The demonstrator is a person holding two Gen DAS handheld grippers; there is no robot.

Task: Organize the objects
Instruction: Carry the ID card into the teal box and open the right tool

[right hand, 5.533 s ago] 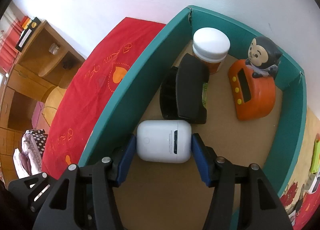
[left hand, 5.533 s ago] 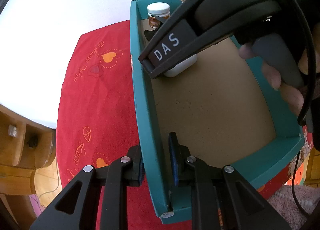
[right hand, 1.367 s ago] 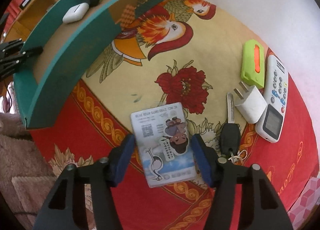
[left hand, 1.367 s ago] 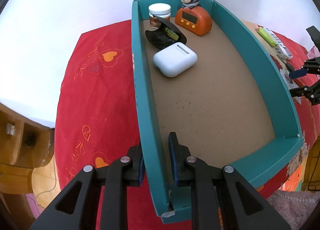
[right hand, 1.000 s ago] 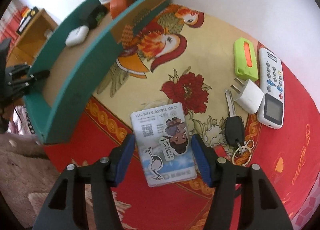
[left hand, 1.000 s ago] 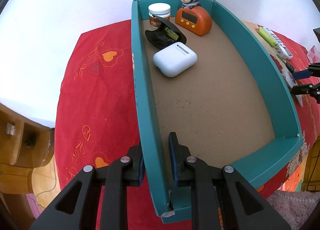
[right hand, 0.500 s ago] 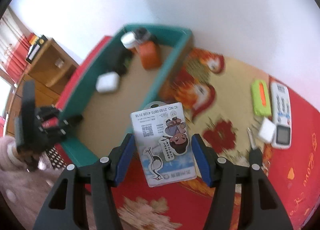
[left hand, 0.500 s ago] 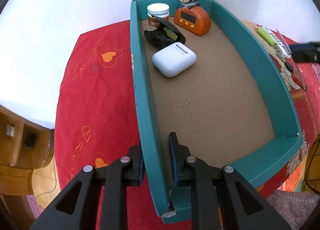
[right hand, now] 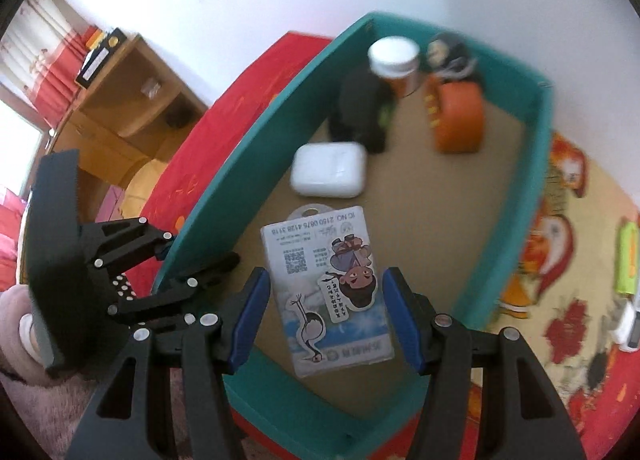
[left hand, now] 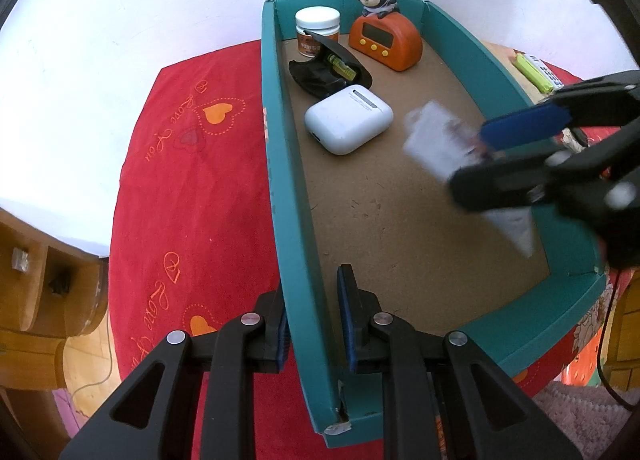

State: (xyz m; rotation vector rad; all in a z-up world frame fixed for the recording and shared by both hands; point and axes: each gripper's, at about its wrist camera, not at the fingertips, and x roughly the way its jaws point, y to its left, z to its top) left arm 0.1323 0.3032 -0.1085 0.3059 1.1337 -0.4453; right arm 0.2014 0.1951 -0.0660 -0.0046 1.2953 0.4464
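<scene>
The left claw [left hand: 311, 324] is pressed together on the left wall of the teal box [left hand: 280, 196], one finger outside and one inside. This looks like a steadying hold, so the open box does not slide on the red cloth [left hand: 192, 180] while things are dropped in.

Inside, the items sit packed toward the far end. A white-lidded jar [left hand: 317, 31] and an orange clock [left hand: 385, 42] with a little figure on top stand against the back wall. A black case [left hand: 328, 76] lies just in front of the jar, and a white earbud case [left hand: 348, 124] is just beside the black one. That leaves the near floor of the box bare for whatever comes next.

The right claw [right hand: 324, 314] is partly spread and pinches a printed card [right hand: 326, 292] by its two long edges, its fingers pressing on either side. The card hangs over the bare cardboard floor, near the earbud case and not touching it. Holding it by the edges keeps it flat and lets it be laid down face up, judging from the angle.

A green item [right hand: 628, 256] is among the things outside the box on the patterned cloth, apparently waiting their turn.
</scene>
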